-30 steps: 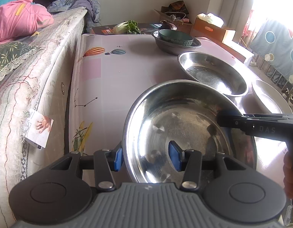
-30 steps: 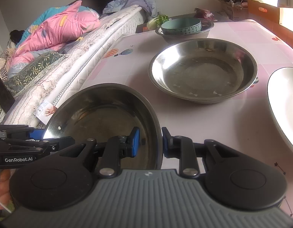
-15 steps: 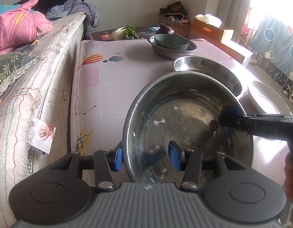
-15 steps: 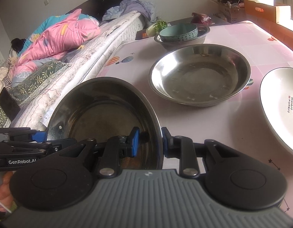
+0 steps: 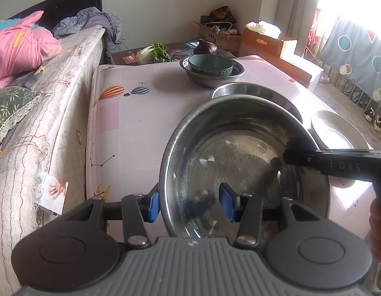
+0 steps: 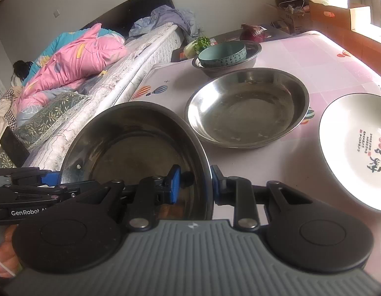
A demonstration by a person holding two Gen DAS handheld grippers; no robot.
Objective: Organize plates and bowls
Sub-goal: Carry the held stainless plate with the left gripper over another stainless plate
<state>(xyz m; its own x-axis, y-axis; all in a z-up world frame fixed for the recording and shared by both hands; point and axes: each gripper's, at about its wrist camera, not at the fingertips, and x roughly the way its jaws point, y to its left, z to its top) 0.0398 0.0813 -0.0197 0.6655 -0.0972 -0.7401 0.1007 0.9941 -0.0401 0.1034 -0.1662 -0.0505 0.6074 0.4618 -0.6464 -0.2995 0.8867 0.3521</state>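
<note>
Steel filled the lower middle of both views: you had the steel basin (image 5: pixel 242 162) pinched at opposite rims. Your left gripper (image 5: pixel 188 202) straddled the basin's left wall, one blue pad outside, the other inside against the metal, jaws part-way closed on the rim. Your right gripper (image 6: pixel 194 185) was narrower, clamped across the basin's right rim, one pad inside and one outside. In the left view that right gripper reached in from the right edge of the frame onto the far rim. Beyond the basin, toward the upper middle, a second steel basin (image 6: pixel 247 107) sat on the pink tablecloth (image 5: pixel 121 113), a green bowl (image 6: pixel 222 54) nested in a smaller steel bowl (image 6: pixel 252 54) behind it, and a white plate (image 6: pixel 355 145) lay at right.
</note>
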